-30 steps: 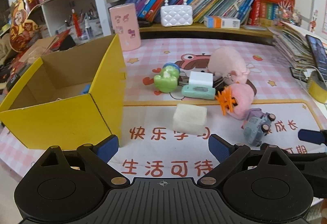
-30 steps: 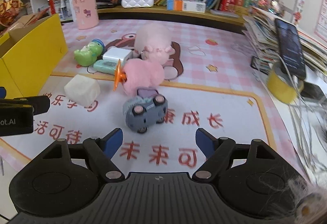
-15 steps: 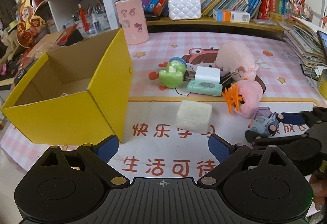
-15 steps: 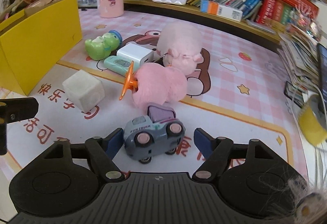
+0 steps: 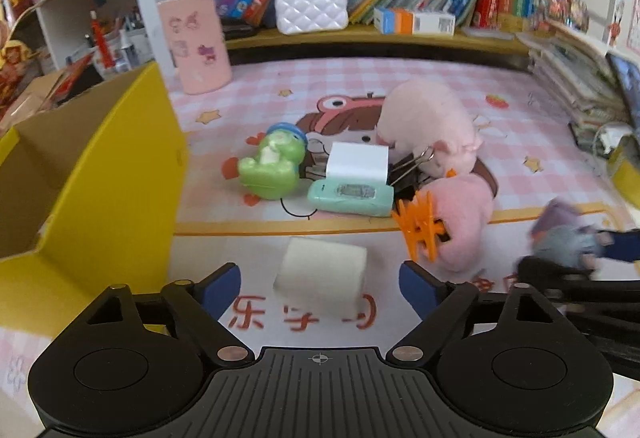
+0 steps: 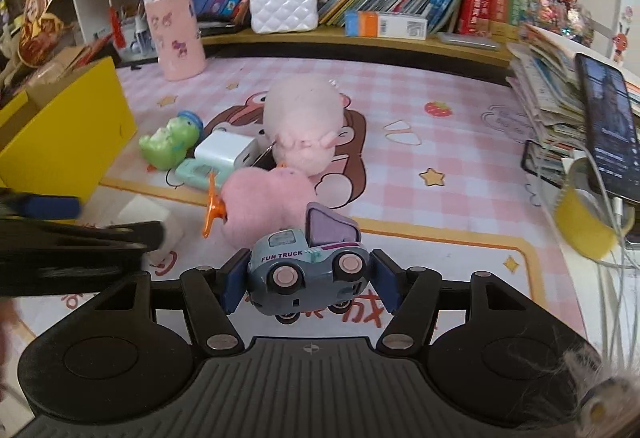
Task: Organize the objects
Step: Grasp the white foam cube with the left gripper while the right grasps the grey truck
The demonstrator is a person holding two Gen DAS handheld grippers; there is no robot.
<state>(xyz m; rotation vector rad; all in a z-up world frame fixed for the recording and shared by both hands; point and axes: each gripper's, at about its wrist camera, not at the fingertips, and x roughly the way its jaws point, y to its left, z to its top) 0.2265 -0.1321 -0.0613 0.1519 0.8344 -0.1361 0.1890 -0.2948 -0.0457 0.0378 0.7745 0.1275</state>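
Note:
My right gripper (image 6: 306,284) is shut on a grey-blue toy truck (image 6: 306,272) and holds it just above the mat; the truck also shows blurred in the left wrist view (image 5: 568,242). My left gripper (image 5: 320,284) is open, with a white foam cube (image 5: 322,274) between its fingers on the mat. A yellow cardboard box (image 5: 116,174) stands open at the left. Behind the cube lie a green dinosaur toy (image 5: 274,166), a white charger (image 5: 358,162), a mint device (image 5: 352,196), an orange clip (image 5: 420,228) and two pink plush toys (image 5: 432,130).
A pink cup (image 5: 198,42) and a white quilted purse (image 5: 311,8) stand at the back below the bookshelf. A stack of papers with a phone (image 6: 608,122) and a yellow tape roll (image 6: 582,220) sit at the right edge.
My right gripper has closed on the toy truck and lifted it slightly. My left gripper has moved forward so the white cube lies between its open fingers.

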